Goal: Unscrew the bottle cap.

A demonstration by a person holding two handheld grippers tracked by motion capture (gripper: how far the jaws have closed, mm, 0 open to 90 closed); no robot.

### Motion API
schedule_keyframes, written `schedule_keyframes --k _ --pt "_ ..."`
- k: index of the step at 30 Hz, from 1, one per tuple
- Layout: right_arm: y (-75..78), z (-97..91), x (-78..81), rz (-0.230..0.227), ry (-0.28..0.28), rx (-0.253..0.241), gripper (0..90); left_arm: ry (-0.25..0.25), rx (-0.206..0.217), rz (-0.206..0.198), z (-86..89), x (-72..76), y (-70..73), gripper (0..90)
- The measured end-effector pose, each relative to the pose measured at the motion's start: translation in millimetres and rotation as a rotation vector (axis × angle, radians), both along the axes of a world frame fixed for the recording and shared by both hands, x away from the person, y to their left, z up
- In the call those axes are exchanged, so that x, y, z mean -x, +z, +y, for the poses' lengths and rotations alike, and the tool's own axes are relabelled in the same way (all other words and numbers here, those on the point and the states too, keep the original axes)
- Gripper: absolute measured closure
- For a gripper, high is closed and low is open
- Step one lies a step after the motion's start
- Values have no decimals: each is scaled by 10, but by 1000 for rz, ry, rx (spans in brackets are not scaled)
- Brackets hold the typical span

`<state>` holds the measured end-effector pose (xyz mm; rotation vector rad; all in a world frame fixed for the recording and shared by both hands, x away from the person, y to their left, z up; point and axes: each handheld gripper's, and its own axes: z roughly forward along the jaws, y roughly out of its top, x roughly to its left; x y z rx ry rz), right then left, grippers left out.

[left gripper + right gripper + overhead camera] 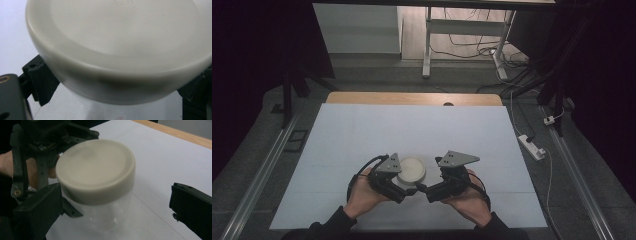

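So what we've got here is a clear jar (107,216) with a cream-coloured lid (96,170), sitting near the front middle of the tabletop (362,130), right between our two hands. The jar looks empty as far as we can tell through the wall.

Our left tool (404,176) has its jaws on either side of the jar just under the lid, and from the left gripper view they look pressed against it, so we'd say it's clamped on the jar. That makes sense as a way to pin the body so it can't spin or slide.

Our right tool (426,189) is a different story: in the right gripper view its jaws stand wide apart, one close by the jar's side and the other well off to the other side, touching nothing. Our guess is it's lining up to close on the lid and twist it while the left one holds things steady.

As for writing, there's some faint raised lettering near the top edge of the lid (122,2) in the left gripper view, but it's too blurry to read. No label or brand on the jar that we can spot.
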<state>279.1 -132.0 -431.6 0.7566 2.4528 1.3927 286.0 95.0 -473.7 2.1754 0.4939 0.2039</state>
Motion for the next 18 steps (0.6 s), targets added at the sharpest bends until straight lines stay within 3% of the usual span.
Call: schedule_keyframes --k 12,16,18 --pt "-77 252 -40 4 36 -10 0 -10 -16 -1 -46 17 4 74" --pt "-59 328 -60 -14 62 -6 60 -10 -13 -5 -36 19 14 74" --pt "-57 340 -46 -45 66 0 64 -12 -14 -6 -31 17 16 74"
